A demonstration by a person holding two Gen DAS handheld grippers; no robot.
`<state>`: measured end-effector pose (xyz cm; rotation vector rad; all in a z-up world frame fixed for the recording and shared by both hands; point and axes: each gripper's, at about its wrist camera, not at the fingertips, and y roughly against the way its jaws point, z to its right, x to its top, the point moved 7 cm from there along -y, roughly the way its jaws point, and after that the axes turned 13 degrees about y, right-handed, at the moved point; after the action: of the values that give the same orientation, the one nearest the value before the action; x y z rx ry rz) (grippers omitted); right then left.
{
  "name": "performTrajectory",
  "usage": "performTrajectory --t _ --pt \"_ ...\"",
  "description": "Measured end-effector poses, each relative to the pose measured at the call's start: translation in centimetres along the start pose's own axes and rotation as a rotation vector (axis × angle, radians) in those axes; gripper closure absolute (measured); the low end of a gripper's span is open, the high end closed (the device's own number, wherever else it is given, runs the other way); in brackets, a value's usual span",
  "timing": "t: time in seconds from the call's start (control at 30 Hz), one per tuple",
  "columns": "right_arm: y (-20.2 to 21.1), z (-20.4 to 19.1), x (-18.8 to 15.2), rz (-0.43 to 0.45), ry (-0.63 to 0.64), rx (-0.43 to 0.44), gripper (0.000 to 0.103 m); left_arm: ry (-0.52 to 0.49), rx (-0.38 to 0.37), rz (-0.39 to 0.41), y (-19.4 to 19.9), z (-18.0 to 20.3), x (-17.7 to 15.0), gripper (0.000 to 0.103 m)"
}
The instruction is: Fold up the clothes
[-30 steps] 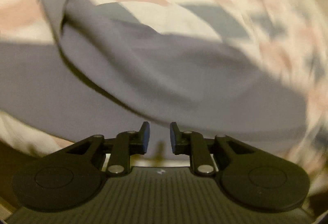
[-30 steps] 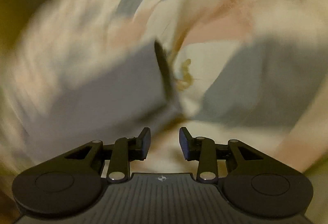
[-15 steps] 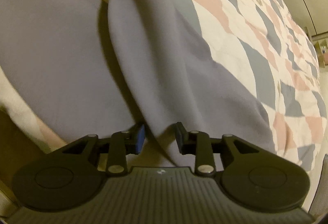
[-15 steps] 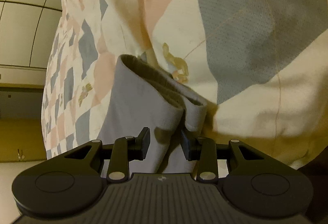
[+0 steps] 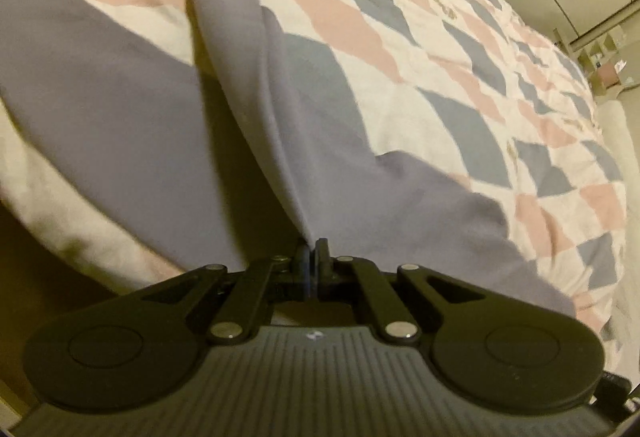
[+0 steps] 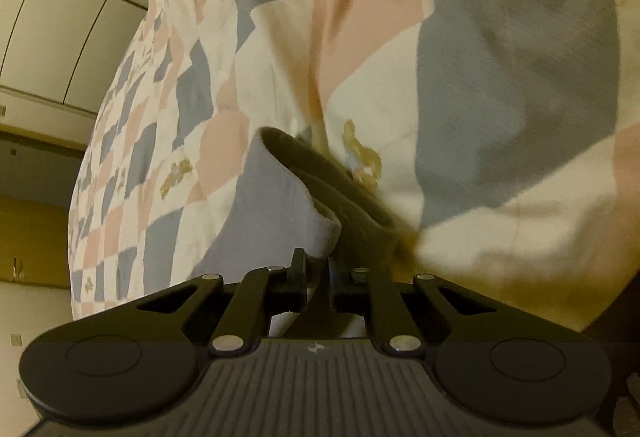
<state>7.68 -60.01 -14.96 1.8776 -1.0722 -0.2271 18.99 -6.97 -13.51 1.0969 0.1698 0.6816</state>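
Both tongs (image 5: pixel 311 251) (image 6: pixel 317 264) now closed, cuff (image 6: pixel 320 189) right-view only

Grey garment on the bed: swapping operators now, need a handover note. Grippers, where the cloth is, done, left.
Left gripper: shut on a raised fold of the grey garment.
Right gripper: jaws closing on the garment's hemmed edge, cloth between the pads.
Garment lies spread on the patchwork quilt, near the bed's edge.
Done: both pinch points taken.
Left: probably lift both ends together, lay one half over the other, smooth. No finished fold visible yet.
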Motion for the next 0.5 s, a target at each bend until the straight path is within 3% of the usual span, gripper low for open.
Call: performTrajectory --t 0.13,0.3,0.4,0.47,0.5 --pt "0.3 0.8 -1.0 -0.014 0.019 -0.037 0.093 -0.023 0.025 0.01 -0.4 -0.8 -1.6 0.103" --pt "-0.9 1.4 -1.5 -0.024 0.08 -0.097 0.093 -0.061 0.161 -0.001 -4.5 -1.9 -2.9 0.098" --pt "-2.4 1.2 -1.9 -0.052 0.145 -0.154 0.079 -0.111 0.204 0.014 -4.6 -1.1 -3.2 0.097" --pt "-2.5 0.6 -2.2 -0.067 0.197 -0.203 0.064 -0.144 0.209 0.027 -3.3 -0.8 -3.3 0.088" --pt "-2.0 0.2 -2.1 -0.059 0.231 -0.238 0.048 -0.147 0.211 0.035 -2.3 -1.0 -3.3 0.082"
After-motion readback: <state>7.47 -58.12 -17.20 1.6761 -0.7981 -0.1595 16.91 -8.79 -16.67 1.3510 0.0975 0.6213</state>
